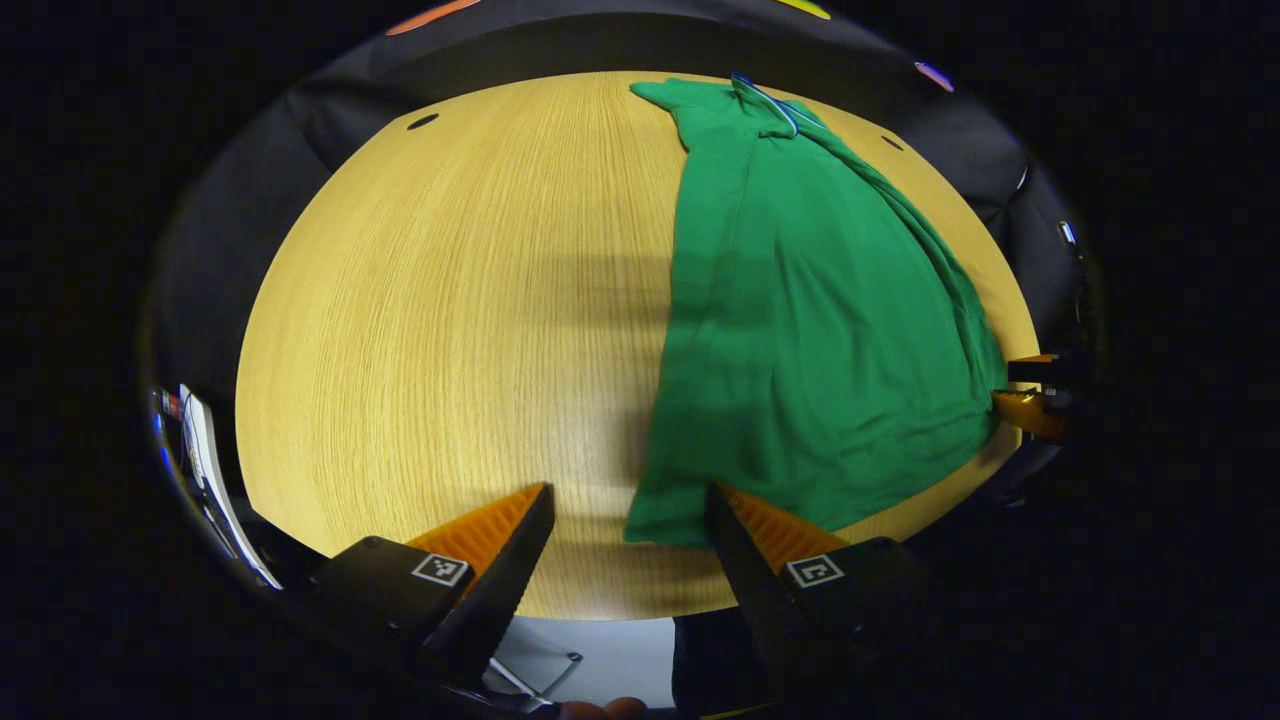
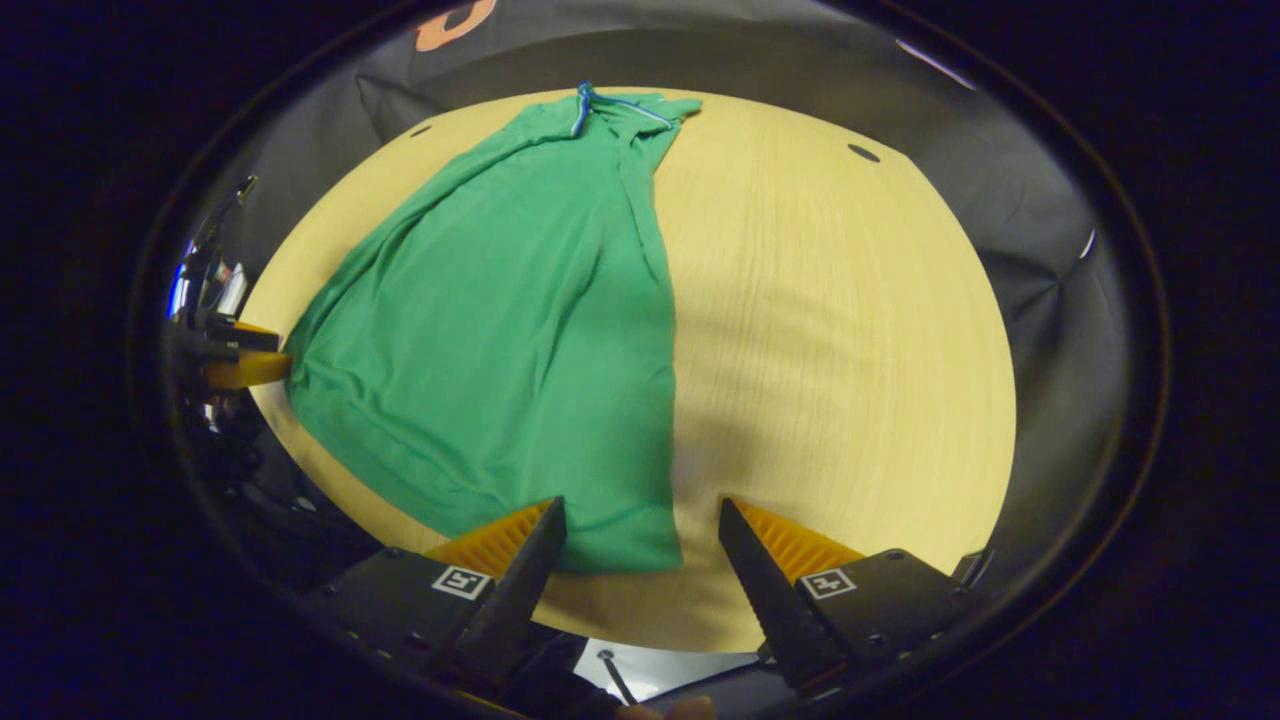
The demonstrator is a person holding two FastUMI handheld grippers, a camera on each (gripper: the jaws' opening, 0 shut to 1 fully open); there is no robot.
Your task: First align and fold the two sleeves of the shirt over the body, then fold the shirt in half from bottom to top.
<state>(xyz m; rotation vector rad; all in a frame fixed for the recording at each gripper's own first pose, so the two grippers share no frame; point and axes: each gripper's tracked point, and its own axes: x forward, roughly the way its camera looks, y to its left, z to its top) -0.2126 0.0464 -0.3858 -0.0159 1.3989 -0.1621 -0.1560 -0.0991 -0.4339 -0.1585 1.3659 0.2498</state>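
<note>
A green shirt lies lengthwise on the round wooden table, collar at the far end and hem toward me, narrowed into a long strip. In the left gripper view my left gripper stands open just above the near edge, and the hem's left corner lies between its fingers. In the right gripper view the same shirt fills the table's left half. My right gripper is open over the hem's right corner. Each view also catches the other gripper at the hem's far side.
Small dark holes sit near the table's far rim. Black cloth walls the booth behind the table. The table's near edge runs just under both grippers, with pale floor below. A white object stands off the table's left.
</note>
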